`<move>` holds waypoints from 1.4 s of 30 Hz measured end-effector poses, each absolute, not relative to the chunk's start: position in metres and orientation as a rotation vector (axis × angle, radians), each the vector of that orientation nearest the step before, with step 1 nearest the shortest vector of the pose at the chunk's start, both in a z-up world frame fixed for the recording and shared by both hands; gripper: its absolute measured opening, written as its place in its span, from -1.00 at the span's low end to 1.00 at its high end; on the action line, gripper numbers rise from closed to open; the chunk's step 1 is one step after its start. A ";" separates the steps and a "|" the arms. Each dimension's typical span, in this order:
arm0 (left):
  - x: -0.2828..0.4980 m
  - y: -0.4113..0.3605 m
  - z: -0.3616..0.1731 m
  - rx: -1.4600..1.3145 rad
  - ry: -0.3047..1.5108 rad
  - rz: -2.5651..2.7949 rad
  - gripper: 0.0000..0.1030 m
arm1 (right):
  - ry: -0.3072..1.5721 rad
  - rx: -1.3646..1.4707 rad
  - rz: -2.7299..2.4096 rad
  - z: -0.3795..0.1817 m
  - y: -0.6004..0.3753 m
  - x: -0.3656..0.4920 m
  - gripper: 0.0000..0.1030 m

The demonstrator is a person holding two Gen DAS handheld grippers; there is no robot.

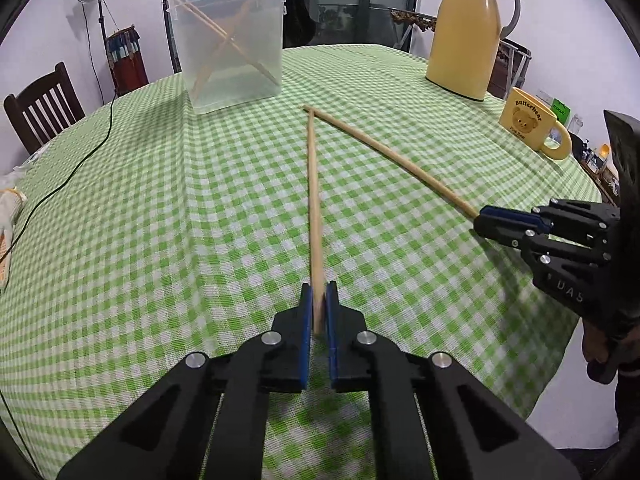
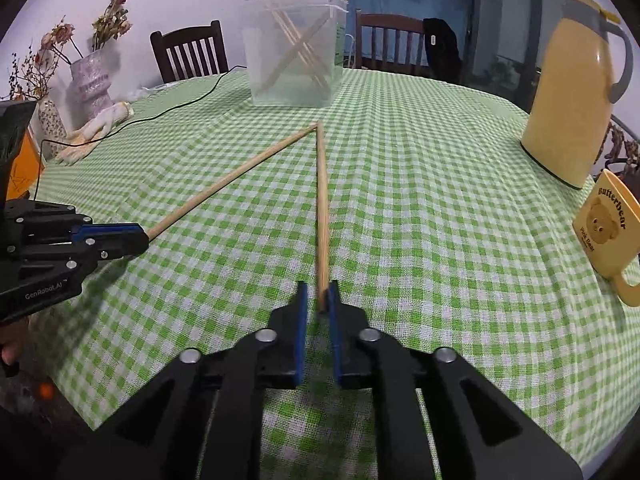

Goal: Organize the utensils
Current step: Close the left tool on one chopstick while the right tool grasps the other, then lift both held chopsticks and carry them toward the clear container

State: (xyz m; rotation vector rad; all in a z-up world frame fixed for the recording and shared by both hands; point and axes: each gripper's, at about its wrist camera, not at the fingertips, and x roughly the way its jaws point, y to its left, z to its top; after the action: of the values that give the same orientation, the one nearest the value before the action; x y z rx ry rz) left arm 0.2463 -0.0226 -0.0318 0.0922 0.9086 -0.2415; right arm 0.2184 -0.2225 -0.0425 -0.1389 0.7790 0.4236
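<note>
Both tongs point(image 1: 319, 304) point(image 2: 319, 300) pinch chopsticks point(image 1: 313, 200) point(image 2: 321, 200) (gripped ends hidden).

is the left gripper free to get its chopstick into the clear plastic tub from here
Probably yes: the left gripper grips its wooden chopstick, and bare green checked tablecloth lies before the clear plastic tub.

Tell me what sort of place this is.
Probably a home dining room: a round table under a green checked tablecloth, dark wooden slat-back chairs, and a yellow thermos jug beside a yellow bear-printed mug.
</note>
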 end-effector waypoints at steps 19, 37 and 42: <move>0.228 0.015 0.036 0.013 0.772 -0.254 -0.93 | 0.609 -0.164 0.343 0.013 -0.224 0.197 -0.92; 0.195 0.044 0.092 0.029 0.682 -0.301 -0.93 | 0.418 -0.220 0.321 0.073 -0.224 0.176 -0.92; 0.192 0.045 0.088 0.046 0.703 -0.309 -0.93 | 0.394 -0.228 0.327 0.084 -0.220 0.175 -0.92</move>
State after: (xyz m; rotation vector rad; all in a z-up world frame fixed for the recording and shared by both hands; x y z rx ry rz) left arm 0.1919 0.0453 0.0877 0.0461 0.7029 -0.3088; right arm 0.1754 -0.2199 0.0836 -0.2280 0.3940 0.3273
